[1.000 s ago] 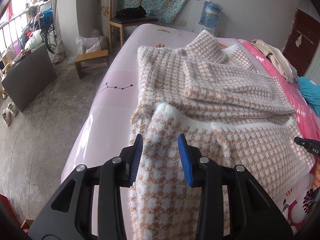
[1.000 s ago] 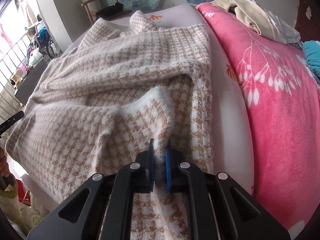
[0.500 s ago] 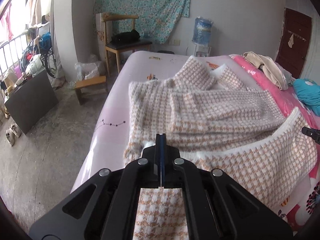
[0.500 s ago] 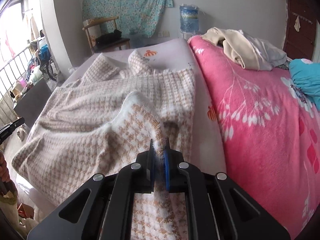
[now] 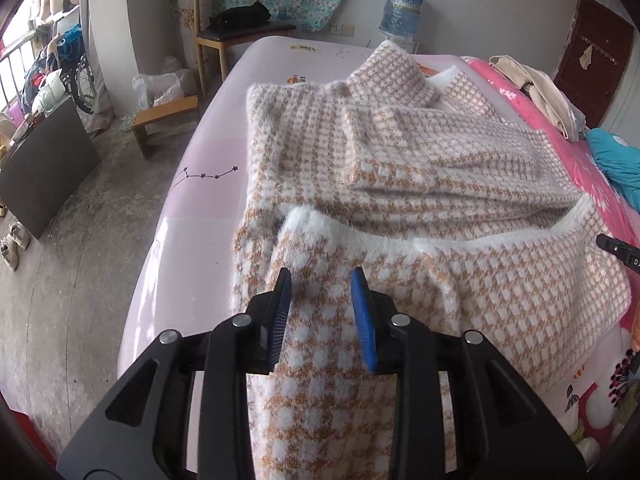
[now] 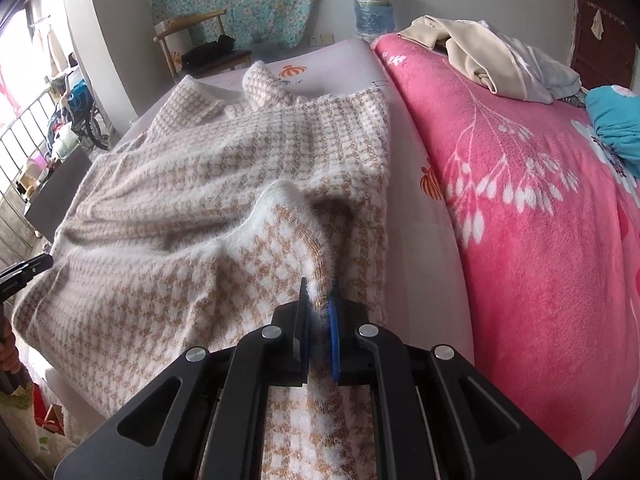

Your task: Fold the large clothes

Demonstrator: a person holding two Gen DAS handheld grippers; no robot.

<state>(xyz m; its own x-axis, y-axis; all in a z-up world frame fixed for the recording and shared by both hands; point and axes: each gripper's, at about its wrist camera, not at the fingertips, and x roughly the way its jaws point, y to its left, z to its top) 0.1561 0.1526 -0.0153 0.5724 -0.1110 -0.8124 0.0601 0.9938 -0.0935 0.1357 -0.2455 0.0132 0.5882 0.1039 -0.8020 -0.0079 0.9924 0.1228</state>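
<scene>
The left gripper (image 5: 322,312) hangs over the sweater's (image 5: 400,168) near hem with its jaws opening; the knit lies between the blue pads (image 5: 362,316), which stand apart from it on either side. The right gripper (image 6: 319,320) is pressed together on the hem's other corner, a fold of fuzzy white edge pinched between its pads and lifted a little off the layers below. The sweater, a tan-and-white check knit, is spread across the pale pink side of the bed (image 5: 200,208), collar toward the far edge, sleeves folded across the chest, and the bottom part doubled up so its white inner face shows along the fold. Beside it, on the bed's right half, lies a pink flowered blanket (image 6: 540,200) with a heap of beige clothes (image 6: 480,56) near the far edge. A chair (image 5: 232,28) and a water jug (image 5: 402,8) stand beyond the bed by the wall.
</scene>
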